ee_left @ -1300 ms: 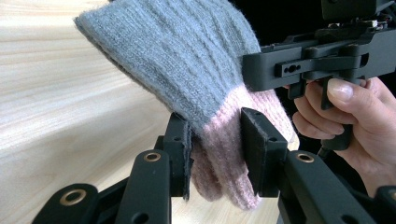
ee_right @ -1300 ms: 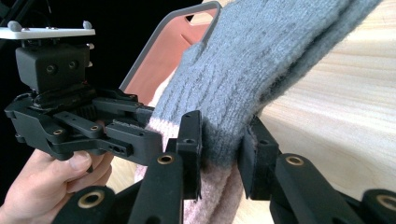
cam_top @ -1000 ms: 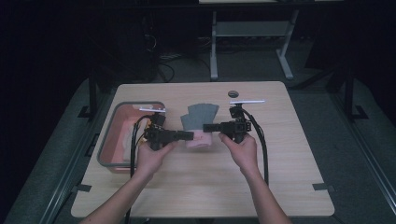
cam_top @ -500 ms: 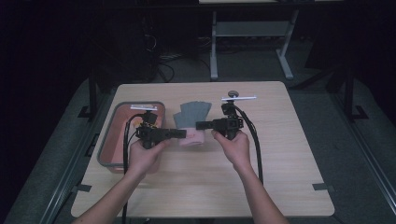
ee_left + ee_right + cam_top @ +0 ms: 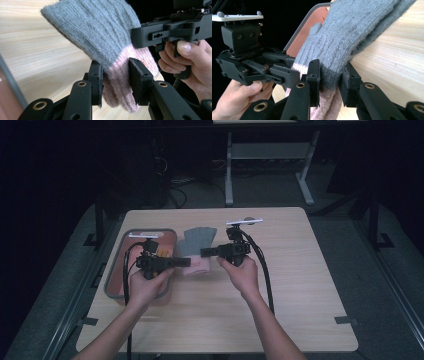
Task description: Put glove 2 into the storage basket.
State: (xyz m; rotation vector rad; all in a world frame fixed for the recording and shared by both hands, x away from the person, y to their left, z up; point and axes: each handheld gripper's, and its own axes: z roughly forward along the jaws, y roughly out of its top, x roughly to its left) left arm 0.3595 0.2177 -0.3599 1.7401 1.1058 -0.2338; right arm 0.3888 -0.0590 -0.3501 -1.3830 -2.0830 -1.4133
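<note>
Both grippers have carried the knitted glove (image 5: 196, 251) leftward toward the grey-rimmed tray (image 5: 116, 270). The left gripper (image 5: 115, 82) pinches its pink cuff between the pads, and the right gripper (image 5: 331, 80) clamps the grey-pink seam. Likely it goes into the tray next.

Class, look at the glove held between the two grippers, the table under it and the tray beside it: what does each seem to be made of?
Glove: fuzzy knitted yarn, likely wool or acrylic; ribbed stitches, grey with a pink cuff.
Table: pale wood or wood-look laminate; grain lines under a smooth matt finish.
Tray: probably plastic; smooth grey rim with rounded corners, reddish inside.
Both grippers: matt black hard jaws, plastic or metal.
</note>
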